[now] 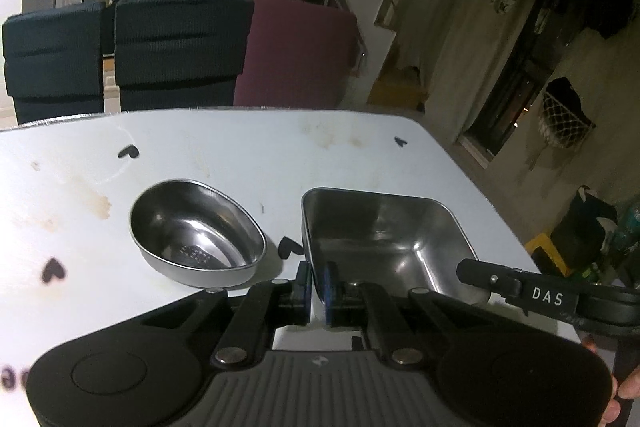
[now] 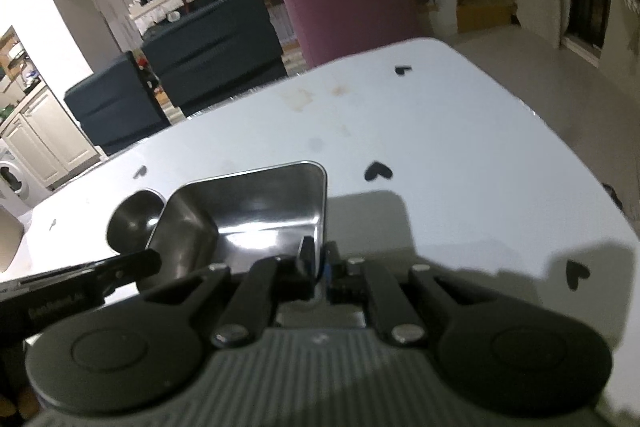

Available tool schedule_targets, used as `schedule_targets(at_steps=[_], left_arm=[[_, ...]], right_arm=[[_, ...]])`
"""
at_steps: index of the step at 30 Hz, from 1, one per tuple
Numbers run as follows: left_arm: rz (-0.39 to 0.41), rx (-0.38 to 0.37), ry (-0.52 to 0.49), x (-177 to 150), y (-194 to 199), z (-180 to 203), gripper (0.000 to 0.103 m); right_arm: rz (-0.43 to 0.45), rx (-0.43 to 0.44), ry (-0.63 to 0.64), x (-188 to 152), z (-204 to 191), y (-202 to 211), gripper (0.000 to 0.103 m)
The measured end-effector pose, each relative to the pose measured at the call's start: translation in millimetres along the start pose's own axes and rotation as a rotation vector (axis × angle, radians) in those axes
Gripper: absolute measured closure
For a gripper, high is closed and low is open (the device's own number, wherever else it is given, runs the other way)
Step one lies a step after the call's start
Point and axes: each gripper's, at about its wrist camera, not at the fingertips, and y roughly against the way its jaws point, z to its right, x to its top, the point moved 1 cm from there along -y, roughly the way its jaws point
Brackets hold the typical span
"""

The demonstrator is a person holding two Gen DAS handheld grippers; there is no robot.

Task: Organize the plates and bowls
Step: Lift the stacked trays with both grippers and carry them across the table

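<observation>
Two grippers grasp one square steel dish (image 1: 384, 239) by opposite walls: the left gripper (image 1: 318, 277) is clenched on the dish's left wall near the front corner, one pad outside and one inside, and the right gripper (image 2: 318, 259) is clenched on its right wall in the same manner. The dish appears tilted in the right wrist view; whether its base touches the white table (image 1: 240, 155) cannot be told. An oval steel bowl (image 1: 196, 231) sits upright on the table just left of the dish, apart from it. Black heart marks (image 1: 290, 247) and brownish stains (image 1: 100, 205) dot the tabletop
</observation>
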Motion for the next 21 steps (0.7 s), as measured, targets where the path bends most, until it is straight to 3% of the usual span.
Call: schedule_targets(at_steps=[9,21], left_arm=[[0.021,-0.008,-0.039,-8,42,10,0.097],[-0.012,-0.005,-0.080,-35,87,8,0.095]], right_arm=[[0.050,0.039,0.018,-9,2,43,0.097],[0.033,0.097,0.051,-28,-4,74,0.097]])
